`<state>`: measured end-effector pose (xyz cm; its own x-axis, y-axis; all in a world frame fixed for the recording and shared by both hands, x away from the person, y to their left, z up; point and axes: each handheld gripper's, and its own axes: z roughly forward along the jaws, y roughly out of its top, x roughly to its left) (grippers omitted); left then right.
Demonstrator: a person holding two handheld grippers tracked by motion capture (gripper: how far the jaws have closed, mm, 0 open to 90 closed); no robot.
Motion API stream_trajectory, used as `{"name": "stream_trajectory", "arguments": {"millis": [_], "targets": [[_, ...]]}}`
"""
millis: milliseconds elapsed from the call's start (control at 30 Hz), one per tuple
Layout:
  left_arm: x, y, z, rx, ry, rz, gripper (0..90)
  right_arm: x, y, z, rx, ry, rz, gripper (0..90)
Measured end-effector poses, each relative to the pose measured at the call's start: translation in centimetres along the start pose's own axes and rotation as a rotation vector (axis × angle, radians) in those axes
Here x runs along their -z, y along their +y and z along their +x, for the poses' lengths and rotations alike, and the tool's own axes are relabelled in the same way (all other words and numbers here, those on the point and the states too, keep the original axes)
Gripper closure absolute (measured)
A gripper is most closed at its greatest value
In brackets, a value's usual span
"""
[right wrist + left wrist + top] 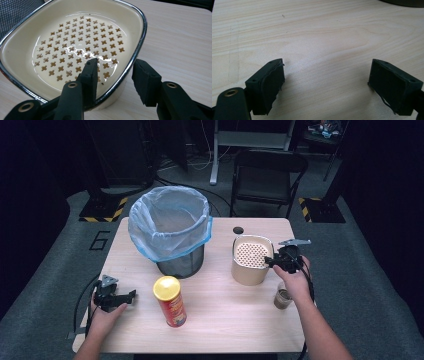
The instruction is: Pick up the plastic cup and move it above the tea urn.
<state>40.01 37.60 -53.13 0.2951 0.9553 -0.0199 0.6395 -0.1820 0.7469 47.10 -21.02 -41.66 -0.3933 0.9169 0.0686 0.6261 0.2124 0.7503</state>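
A cream container [247,274] with a chrome rim [143,32] stands right of the table's middle. Inside it sits a perforated strainer plate [80,45] that looks wet and glossy. My right gripper [115,65] is open and straddles the container's near rim, one jaw inside over the plate and the other outside. From above, this right gripper [270,262] sits at the container's right edge. My left gripper [130,296] rests open at the table's left front. Its jaws [327,67] hold nothing over bare wood.
A mesh bin with a blue bag liner [171,225] stands at the back left of the wooden table [225,320]. A red chips can with a yellow lid [170,302] stands front centre. A small glass of brown liquid [282,298] sits by my right wrist. A folding chair [267,175] is beyond the table.
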Motion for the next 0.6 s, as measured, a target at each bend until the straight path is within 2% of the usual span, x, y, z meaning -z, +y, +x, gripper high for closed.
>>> {"name": "stream_trajectory", "arguments": {"millis": [167,233,267,300,333,367,433,467,533,600], "targets": [[0.0,0.0,0.0,0.0,0.0,0.0,13.0,0.0,-0.2,0.3,0.002,0.026,0.028,56.9],[0.0,0.0,0.0,0.0,0.0,0.0,13.0,0.1,-0.5,0.8,0.02,0.031,0.039,58.0],[0.0,0.0,0.0,0.0,0.0,0.0,13.0,0.5,-0.8,1.3,0.049,0.043,0.037,57.9],[0.0,0.0,0.0,0.0,0.0,0.0,13.0,0.5,-0.8,1.3,0.049,0.043,0.037,57.9],[0.0,0.0,0.0,0.0,0.0,0.0,13.0,1.0,-1.3,2.0,0.079,0.052,0.037,57.6],[0.0,0.0,0.0,0.0,0.0,0.0,12.9,1.0,-1.3,2.0,0.079,0.052,0.037,57.6],[0.0,0.0,0.0,0.0,0.0,0.0,13.0,1.9,-2.2,3.2,0.11,0.072,0.034,56.3],[0.0,0.0,0.0,0.0,0.0,0.0,13.0,1.9,-2.2,3.2,0.11,0.072,0.034,56.3],[0.0,0.0,0.0,0.0,0.0,0.0,13.0,2.8,-3.2,4.1,0.128,0.107,0.03,56.3],[0.0,0.0,0.0,0.0,0.0,0.0,12.9,3.2,-3.7,4.7,0.145,0.121,0.031,56.1]]}}
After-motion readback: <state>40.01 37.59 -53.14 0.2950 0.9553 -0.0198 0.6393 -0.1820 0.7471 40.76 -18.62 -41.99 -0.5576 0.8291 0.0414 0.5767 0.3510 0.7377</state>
